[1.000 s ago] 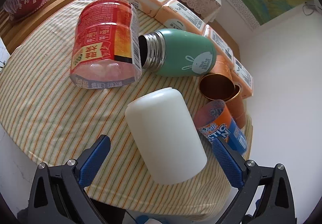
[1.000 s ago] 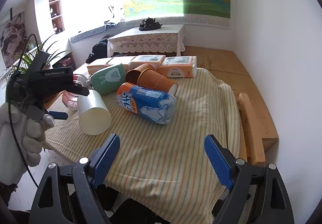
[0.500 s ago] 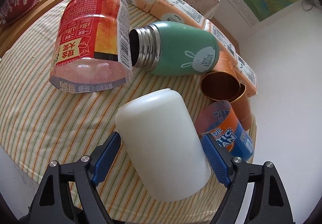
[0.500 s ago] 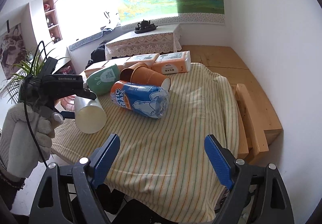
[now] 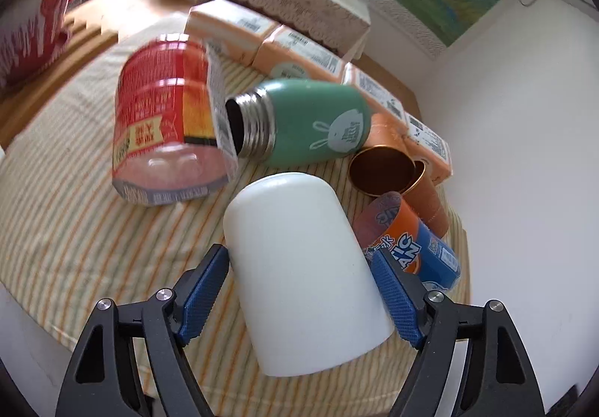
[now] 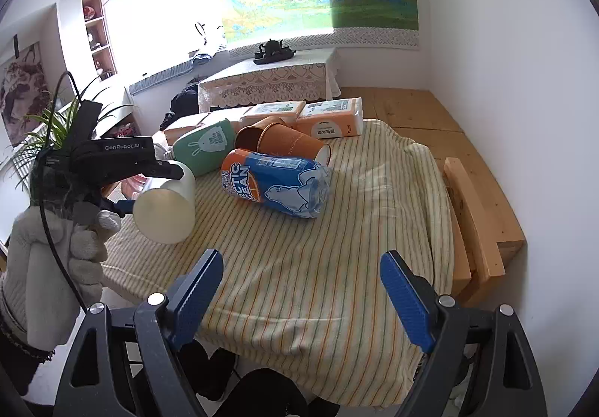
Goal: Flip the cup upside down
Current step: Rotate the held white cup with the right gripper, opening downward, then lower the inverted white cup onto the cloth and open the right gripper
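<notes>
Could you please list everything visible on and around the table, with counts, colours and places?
white cup: 1, white, lying tilted between the left tool's pads at the near table edge
red jar: 1, red label, clear plastic, on its side, far left
green flask: 1, green, rabbit print, lidless, on its side beside the jar
orange paper cups: 2, orange, on their sides behind the blue can
blue can: 1, blue and orange, on its side mid-table
tissue packs: several, orange and white, along the far edge
tablecloth: 1, striped cream
left tool: 1, black, blue pads, closed on the white cup
right tool: 1, open, over the near edge
gloved hand: 1, white, holding the left tool
</notes>
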A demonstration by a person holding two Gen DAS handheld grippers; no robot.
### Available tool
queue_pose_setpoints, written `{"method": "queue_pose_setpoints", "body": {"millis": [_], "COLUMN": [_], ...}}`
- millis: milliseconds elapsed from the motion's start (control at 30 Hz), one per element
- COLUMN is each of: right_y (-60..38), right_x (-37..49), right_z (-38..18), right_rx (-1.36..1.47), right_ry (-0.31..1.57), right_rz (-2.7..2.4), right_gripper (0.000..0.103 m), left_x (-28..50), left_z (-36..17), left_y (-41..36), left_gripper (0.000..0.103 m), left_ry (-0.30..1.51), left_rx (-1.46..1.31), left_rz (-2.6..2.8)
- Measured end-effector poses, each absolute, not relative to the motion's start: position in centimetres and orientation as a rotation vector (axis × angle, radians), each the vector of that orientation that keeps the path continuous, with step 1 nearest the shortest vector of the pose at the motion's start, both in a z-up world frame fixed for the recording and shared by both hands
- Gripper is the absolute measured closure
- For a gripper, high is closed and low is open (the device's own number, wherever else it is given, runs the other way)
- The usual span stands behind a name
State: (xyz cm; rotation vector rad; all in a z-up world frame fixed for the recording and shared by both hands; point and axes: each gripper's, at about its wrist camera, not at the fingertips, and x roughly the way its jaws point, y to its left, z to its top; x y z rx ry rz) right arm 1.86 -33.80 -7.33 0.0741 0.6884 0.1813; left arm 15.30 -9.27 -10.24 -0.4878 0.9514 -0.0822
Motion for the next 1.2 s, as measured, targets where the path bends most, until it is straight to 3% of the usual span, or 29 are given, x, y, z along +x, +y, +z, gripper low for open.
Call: {"method": "queue_pose_setpoints", "body": {"millis": [100,300,433,633,800,1100,1200], "right_y": [-33.5,-32.6,-32.1,-32.0,-32.3,-31.8,-31.4], "right_x": [2.3,3.2,3.2,3.4,3.0,3.0,2.9], "right_z": [-7.8,-8.5,-8.7,-8.9,-8.7,-9.5,-9.9], "right_rx": [0.084,0.102,0.097,0.105,0.111,0.132,0.135], "right_ry": [0.698,0.7,0.688,0.697,0.686,0.701,0.702], "right_rz": [0.19,0.208,0.221,0.223,0.216,0.22,0.225], "right_gripper": [0.02,0.02,0.02,0.02,0.02,0.02,0.02], "left_x": [15.0,17.3,20.1,22.4,21.9,15.7,14.5], "left_z": [-10.2,-11.0,-11.4,-12.2,-11.8,-8.7,-9.3], "left_y": [-10.5,-11.9,-11.8,-13.5,-13.7,-14.0,-14.1], "left_gripper": [0.025,0.027,0.022,0.024,0.025,0.025,0.025], "left_ry": [0.918,1.082,1.243,1.296,1.213,0.695,0.598], "left_rx": [-0.368,-0.297,-0.317,-0.234,-0.243,-0.056,0.03], "left_rz": [-0.11,-0.211,-0.258,-0.26,-0.267,-0.164,-0.121]}}
